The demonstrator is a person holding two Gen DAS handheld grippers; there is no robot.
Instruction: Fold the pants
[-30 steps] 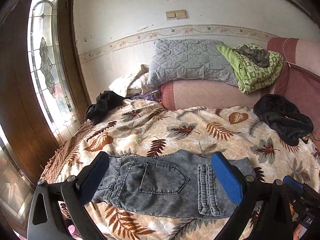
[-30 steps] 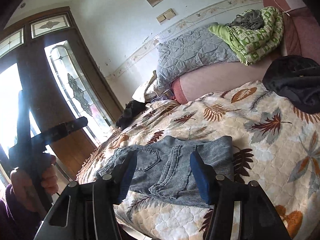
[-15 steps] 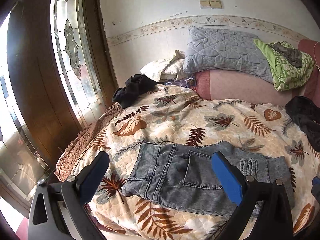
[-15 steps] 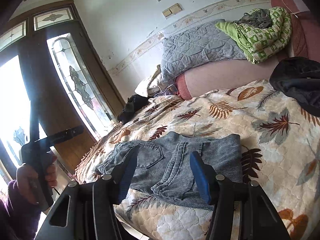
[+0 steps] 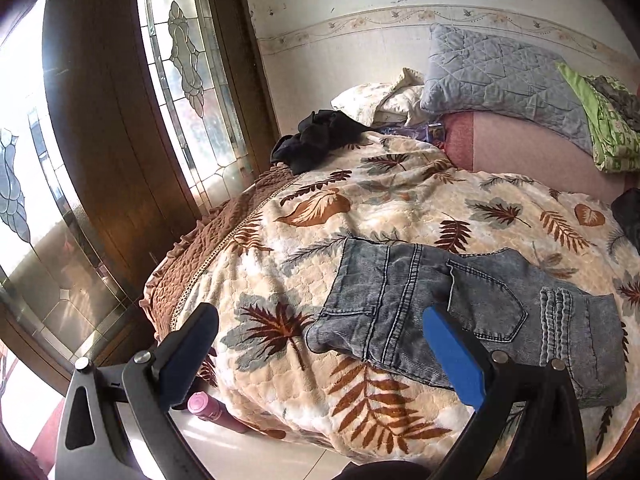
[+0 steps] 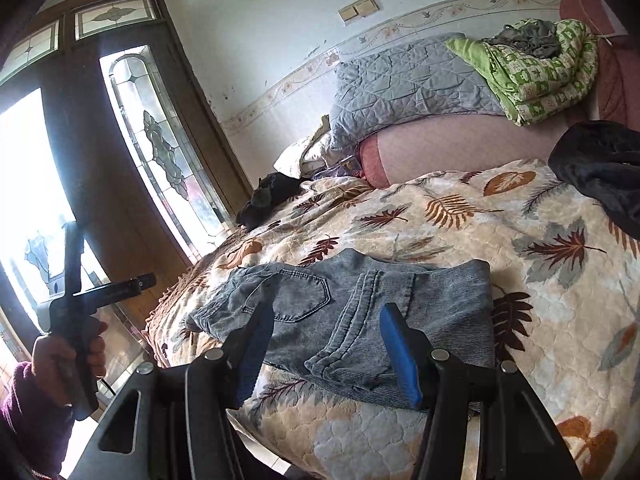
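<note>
Grey-blue denim pants [image 5: 460,304] lie folded into a compact block near the front edge of a leaf-patterned bedspread [image 5: 392,208]; a back pocket faces up. They also show in the right wrist view [image 6: 360,308]. My left gripper [image 5: 320,344] is open and empty, held off the bed's front left corner, left of the pants. My right gripper [image 6: 324,340] is open and empty, just in front of the pants' near edge. The left gripper [image 6: 108,288] shows from the side in the right wrist view, held in a hand.
A black garment [image 5: 320,140] lies at the bed's far left corner, another dark garment [image 6: 600,168] at the right. A grey quilted pillow [image 5: 500,76] and a green blanket [image 6: 536,64] rest on the pink headboard. A wooden glass-panelled door [image 5: 132,128] stands left. A pink bottle [image 5: 208,408] lies on the floor.
My left gripper has swung left and back, away from the pants toward the bed's corner. My right gripper has barely moved. The pants have not moved.
</note>
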